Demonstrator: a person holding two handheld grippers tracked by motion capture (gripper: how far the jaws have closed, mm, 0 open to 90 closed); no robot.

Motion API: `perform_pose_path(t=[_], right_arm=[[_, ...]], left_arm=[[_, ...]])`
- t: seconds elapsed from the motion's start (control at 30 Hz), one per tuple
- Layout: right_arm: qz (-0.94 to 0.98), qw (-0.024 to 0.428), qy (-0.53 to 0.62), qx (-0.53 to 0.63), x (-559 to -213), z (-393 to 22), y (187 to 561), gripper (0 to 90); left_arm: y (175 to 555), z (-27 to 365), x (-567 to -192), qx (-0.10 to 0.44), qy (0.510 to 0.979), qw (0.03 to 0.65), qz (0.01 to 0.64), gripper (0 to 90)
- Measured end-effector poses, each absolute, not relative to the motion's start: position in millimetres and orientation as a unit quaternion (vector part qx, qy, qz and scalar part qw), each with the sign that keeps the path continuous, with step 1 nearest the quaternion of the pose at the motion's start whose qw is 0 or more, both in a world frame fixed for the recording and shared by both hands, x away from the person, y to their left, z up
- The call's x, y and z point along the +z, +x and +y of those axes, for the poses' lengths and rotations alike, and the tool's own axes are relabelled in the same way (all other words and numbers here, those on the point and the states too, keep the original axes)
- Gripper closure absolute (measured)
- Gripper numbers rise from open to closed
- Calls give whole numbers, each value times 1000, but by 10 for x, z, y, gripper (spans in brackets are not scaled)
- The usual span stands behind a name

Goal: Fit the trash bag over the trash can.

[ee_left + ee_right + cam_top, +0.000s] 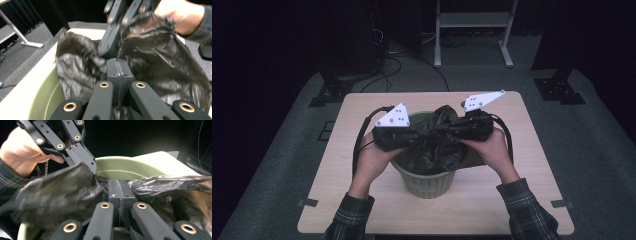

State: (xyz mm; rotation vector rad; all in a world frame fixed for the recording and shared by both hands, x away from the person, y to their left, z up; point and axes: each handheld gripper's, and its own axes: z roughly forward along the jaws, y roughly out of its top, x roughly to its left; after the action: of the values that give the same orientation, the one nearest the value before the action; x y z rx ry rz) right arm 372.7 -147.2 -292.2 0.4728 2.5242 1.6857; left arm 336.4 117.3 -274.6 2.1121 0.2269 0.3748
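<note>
Black jaws of the left gripper (119, 65) are seen pressed together in the left gripper view, with thin film of the bag (160, 60) pinched in the seam; the right gripper (119, 187) is likewise clamped on the bag's edge. From the high view, both grippers meet over the bin (428, 181), which stands at the middle of the bench (362, 210), the left one (412, 134) at nine o'clock of the rim and the right one (447, 127) toward one o'clock. The bag is bunched between them, partly inside the bin and partly above its rim. The step in hand is judged to be opening the bag's mouth to line the bin. It would be done well if single layers are kept pinched, the grippers are drawn apart toward nine and three o'clock slowly, and the film is carried over the rim without tearing. A slack, double-layer pinch should be avoided, since the mouth would then remain closed.
</note>
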Motion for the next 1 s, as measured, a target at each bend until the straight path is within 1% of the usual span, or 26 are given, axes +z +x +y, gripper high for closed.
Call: perform_pose_path(t=[0.2,0.33,0.4,0.47,0.53,0.67,0.73,0.77,0.83,1.0], right_arm=[[823,45,163,543,-2927,-1614,3677,900],[819,40,165,548,-2948,-1671,3681,900],[820,40,164,547,-2952,-1649,3685,900],[820,39,162,547,-2955,-1615,3689,900],[822,39,160,546,-2959,-1576,3692,900],[824,37,155,545,-2955,-1517,3686,900],[824,36,152,545,-2947,-1506,3677,900],[823,37,151,546,-2942,-1505,3674,900],[824,36,151,546,-2939,-1511,3670,900],[823,40,153,546,-2934,-1607,3651,900]], left_arm=[[3347,1438,-2811,165,860,468,117,900],[3343,1548,-2806,158,848,492,122,899],[3337,1514,-2786,157,841,504,119,826],[3326,1434,-2756,153,843,505,102,769],[3313,1331,-2728,148,845,506,86,741],[3333,1140,-2700,149,847,504,76,691],[3361,1070,-2705,144,850,501,72,695],[3368,1043,-2710,141,851,501,69,725],[3374,1014,-2717,136,854,498,70,894],[3375,1047,-2749,145,863,477,86,900]])
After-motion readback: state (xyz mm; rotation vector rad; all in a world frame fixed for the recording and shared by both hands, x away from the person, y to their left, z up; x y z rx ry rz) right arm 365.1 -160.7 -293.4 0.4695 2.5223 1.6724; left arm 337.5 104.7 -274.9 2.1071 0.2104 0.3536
